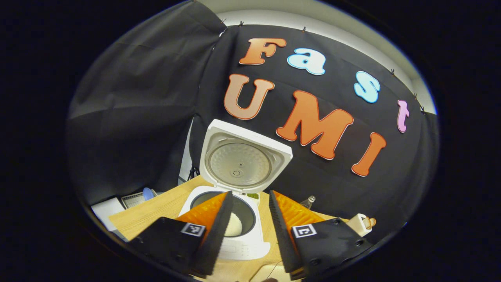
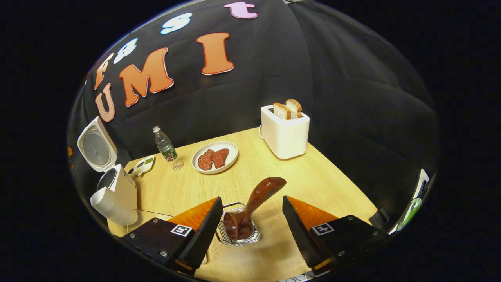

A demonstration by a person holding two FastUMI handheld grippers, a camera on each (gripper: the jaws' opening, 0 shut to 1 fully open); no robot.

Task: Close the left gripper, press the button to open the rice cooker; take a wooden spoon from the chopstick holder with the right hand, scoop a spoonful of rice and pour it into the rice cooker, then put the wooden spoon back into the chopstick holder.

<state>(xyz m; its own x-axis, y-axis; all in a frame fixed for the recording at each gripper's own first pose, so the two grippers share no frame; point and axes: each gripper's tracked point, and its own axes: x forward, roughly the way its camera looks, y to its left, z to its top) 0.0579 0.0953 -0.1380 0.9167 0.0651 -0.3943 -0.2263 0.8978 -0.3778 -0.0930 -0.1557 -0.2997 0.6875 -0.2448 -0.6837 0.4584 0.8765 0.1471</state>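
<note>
While lid up, one wooden spoon [image 2: 250, 207], two toast slices [image 2: 287, 109]

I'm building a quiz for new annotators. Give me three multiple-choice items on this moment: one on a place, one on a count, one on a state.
1. Where is the wooden spoon?
A. In the wire holder
B. On the plate
C. In the cooker

2. How many bread slices stand in the toaster?
A. One
B. Two
C. Three

3. The cooker's lid is:
A. Shut
B. Raised open
C. Off, lying on the table

Key: 1 A, the spoon's bowl sits in the holder between the right gripper fingers. 2 B, two slices poke out. 3 B, the lid stands up behind the pot.
</note>
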